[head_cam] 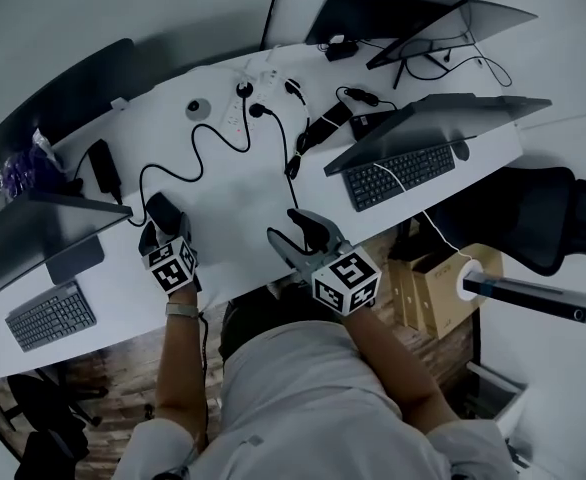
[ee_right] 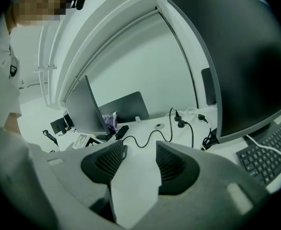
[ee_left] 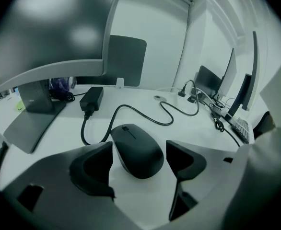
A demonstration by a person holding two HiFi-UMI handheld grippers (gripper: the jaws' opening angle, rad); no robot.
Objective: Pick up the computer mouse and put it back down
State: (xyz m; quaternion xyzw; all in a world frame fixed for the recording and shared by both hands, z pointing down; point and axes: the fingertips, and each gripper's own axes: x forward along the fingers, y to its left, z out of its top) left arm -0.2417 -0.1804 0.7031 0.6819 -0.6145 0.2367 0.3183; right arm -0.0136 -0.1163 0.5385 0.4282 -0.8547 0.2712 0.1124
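A black computer mouse (ee_left: pixel 136 150) rests on the white desk (head_cam: pixel 228 203), seen from above (head_cam: pixel 163 212) near the desk's front left. My left gripper (ee_left: pixel 140 148) straddles it, its jaws apart on either side, and a strip of desk shows between the mouse and the right jaw. In the head view the left gripper (head_cam: pixel 166 234) sits just behind the mouse. My right gripper (head_cam: pixel 289 232) hovers over the desk's front edge to the right. Its jaws (ee_right: pixel 140 153) stand apart with only bare desk between them.
A black cable (ee_left: pixel 145 114) curves past the mouse from a power adapter (ee_left: pixel 92 98). A monitor base (ee_left: pixel 32 126) lies left of it. Keyboards (head_cam: pixel 401 173) (head_cam: pixel 51 316), monitors, a power strip (head_cam: pixel 241 98) and more cables fill the desk. An office chair (head_cam: pixel 545 216) stands at the right.
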